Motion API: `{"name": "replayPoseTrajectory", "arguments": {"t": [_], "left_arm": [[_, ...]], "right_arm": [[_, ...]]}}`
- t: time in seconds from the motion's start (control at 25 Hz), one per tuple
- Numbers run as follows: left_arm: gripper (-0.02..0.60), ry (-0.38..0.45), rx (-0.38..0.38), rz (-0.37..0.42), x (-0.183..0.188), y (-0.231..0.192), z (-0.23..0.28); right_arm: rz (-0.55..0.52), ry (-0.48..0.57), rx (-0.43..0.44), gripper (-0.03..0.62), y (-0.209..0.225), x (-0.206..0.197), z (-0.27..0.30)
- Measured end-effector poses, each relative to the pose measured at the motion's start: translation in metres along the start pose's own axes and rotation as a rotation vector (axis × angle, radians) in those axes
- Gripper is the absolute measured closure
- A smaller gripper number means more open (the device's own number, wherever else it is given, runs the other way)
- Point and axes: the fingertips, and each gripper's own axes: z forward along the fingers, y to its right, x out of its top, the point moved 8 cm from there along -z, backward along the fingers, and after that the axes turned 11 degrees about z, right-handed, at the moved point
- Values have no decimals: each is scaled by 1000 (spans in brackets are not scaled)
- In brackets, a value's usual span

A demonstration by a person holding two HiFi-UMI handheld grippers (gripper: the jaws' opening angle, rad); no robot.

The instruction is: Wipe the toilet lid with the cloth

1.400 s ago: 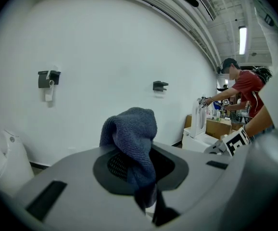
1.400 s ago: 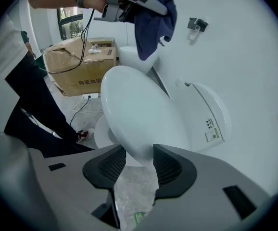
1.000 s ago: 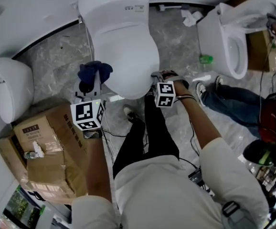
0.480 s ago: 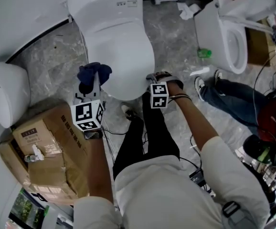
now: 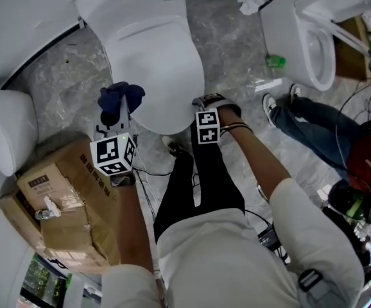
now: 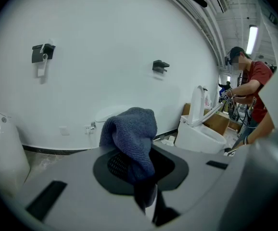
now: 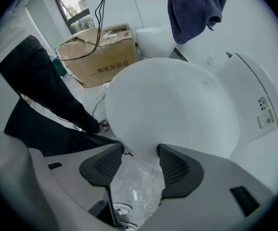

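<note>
Cloth [image 5: 113,96], dark blue, is hanging bunched from my left tongs [image 6: 140,167], which are pinching it just beside the left edge of the closed toilet lid [image 5: 156,63]. My right tongs [image 7: 136,165] have just been opening and are standing wide, with the lid's front rim between them.
</note>
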Motion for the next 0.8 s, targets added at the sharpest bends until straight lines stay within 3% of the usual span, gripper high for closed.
{"name": "replayPoseTrajectory", "arguments": {"t": [0.8], "left_arm": [[531,-80,2,-26,-36,1,28]], "right_arm": [[79,20,-49,345,-10,-16,60]]}}
